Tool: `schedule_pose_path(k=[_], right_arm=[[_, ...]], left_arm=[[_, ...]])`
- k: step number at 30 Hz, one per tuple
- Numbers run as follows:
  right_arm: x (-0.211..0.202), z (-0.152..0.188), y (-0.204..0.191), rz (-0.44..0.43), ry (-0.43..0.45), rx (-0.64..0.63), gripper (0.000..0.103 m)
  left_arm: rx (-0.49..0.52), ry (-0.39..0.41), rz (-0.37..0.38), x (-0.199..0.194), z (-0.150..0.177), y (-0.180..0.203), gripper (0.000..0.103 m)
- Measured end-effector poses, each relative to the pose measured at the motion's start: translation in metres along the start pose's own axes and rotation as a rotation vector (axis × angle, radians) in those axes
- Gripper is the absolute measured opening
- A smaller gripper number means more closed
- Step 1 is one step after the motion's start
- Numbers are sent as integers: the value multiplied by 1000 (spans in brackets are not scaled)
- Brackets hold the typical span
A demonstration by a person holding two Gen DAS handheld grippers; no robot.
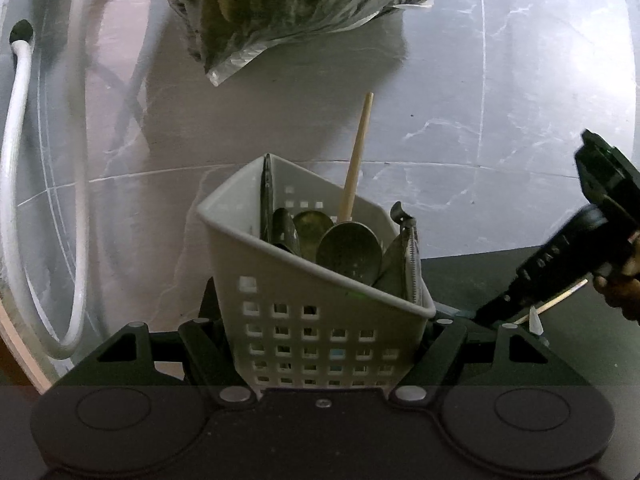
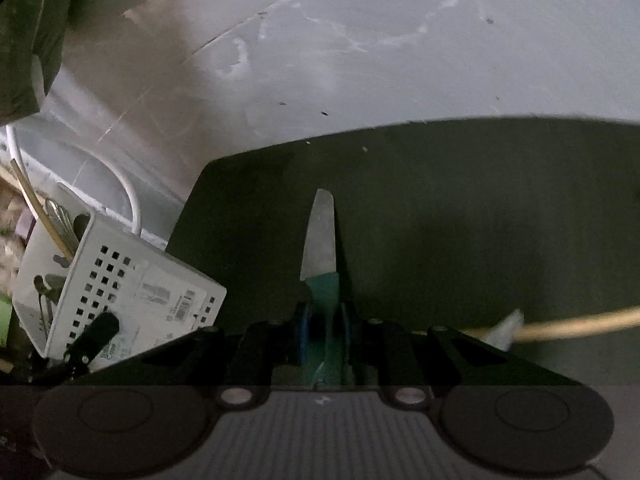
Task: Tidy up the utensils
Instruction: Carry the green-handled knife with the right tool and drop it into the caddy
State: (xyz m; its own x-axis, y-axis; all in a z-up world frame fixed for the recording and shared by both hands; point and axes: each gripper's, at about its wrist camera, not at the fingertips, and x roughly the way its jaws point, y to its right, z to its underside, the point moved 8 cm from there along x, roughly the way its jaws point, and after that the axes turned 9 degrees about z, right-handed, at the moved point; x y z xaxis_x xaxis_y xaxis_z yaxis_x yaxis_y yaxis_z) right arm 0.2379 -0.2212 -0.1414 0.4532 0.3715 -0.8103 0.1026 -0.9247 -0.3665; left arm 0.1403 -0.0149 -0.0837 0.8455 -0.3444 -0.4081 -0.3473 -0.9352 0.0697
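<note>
Left two-finger gripper (image 1: 320,354): black, clamping a white perforated plastic utensil caddy (image 1: 316,320) by its lower walls, one finger on each side, pads pressing.

Caddy: holding upright several metal spoons (image 1: 349,252), bowls up, a dark flat utensil (image 1: 266,200) leaning against the far-left corner, a pale wooden chopstick (image 1: 356,160) rising above the rim, and a toothed metal utensil (image 1: 412,256) resting against the right wall (kind not clear). Showing, in the right wrist view, a barcode sticker (image 2: 180,304) on one side.

Right two-finger gripper (image 2: 325,332): black with blue pads, closing tight on the teal plastic handle of a small knife (image 2: 320,240) with a rounded grey blade; blade pointing straight ahead, away from the camera, over a dark green mat (image 2: 480,220). Appearing from the left wrist view at the right edge, slanting down toward the mat, with part of a hand (image 1: 618,288) behind it.

Lying on the mat just right of the knife: a second pale wooden chopstick (image 2: 580,320) carrying a scrap of white paper wrapper (image 2: 506,328) at its near end.

Supporting all: a grey marble-patterned counter (image 1: 500,120). Sitting farther back: a clear plastic bag of dried green leaves (image 1: 288,4). Curving along the left: a white hose (image 1: 16,128) with a dark tip.
</note>
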Motion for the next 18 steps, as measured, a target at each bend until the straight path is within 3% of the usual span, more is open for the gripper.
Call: schedule_pose_path(k=[3, 5, 12, 18], right_arm=[[-8, 15, -2, 32, -7, -21, 18], [-18, 26, -5, 63, -9, -45, 12], [-39, 66, 4, 179, -34, -115, 12], [-37, 74, 1, 182, -53, -133, 22]], left_arm=[[6, -1, 13, 0, 0, -2, 77], [10, -1, 22, 0, 0, -4, 77], [18, 1, 44, 0, 0, -7, 77], [31, -4, 58, 1, -1, -8, 77]])
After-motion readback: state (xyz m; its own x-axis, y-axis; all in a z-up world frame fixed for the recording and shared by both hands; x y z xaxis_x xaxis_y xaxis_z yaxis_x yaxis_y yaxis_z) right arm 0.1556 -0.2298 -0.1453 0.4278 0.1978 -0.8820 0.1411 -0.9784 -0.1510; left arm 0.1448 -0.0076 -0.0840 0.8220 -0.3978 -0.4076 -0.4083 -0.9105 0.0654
